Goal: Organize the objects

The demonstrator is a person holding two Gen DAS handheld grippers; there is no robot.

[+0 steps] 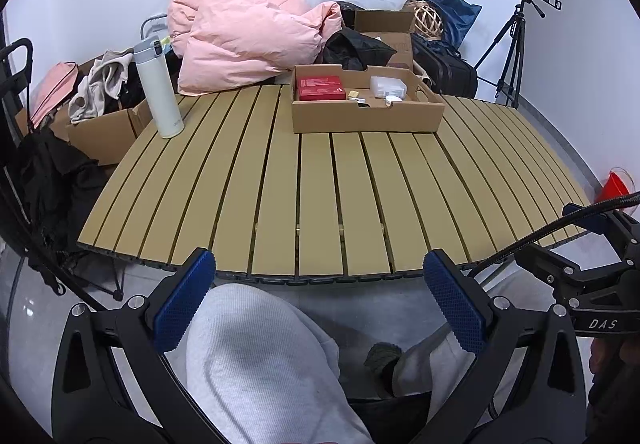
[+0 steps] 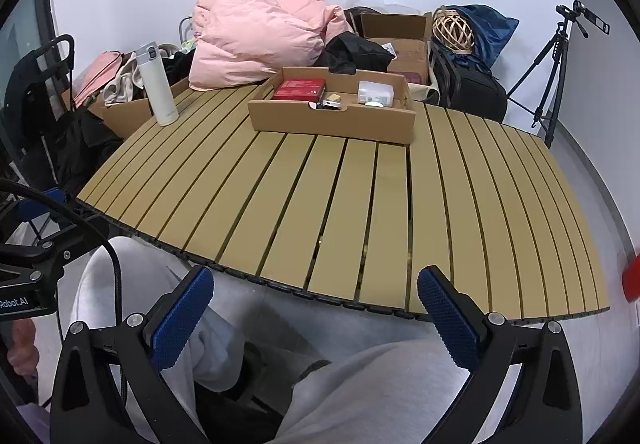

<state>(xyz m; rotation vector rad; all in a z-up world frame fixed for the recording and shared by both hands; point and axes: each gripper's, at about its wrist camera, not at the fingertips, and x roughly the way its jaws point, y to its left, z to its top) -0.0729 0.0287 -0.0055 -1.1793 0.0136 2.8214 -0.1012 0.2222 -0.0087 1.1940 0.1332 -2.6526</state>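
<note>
Both the left gripper (image 1: 320, 300) and right gripper (image 2: 314, 308) hang spread wide and empty above grey-trousered knees (image 1: 256, 356). Beyond, the slatted table (image 1: 320, 184) carries a cardboard tray (image 1: 366, 118) holding a red box (image 1: 320, 87), a clear case (image 1: 387, 84) and small, indistinct items; a white flask (image 1: 158, 92) stands left.

Matt cardboard tray (image 1: 366, 120); slatted wood-look table (image 1: 320, 196).

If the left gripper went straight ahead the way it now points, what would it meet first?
Probably the near edge of the slatted table, or bare slats; the left gripper, open, sits low over the person's lap. Beyond stands the cardboard tray, though depth is unclear.
</note>
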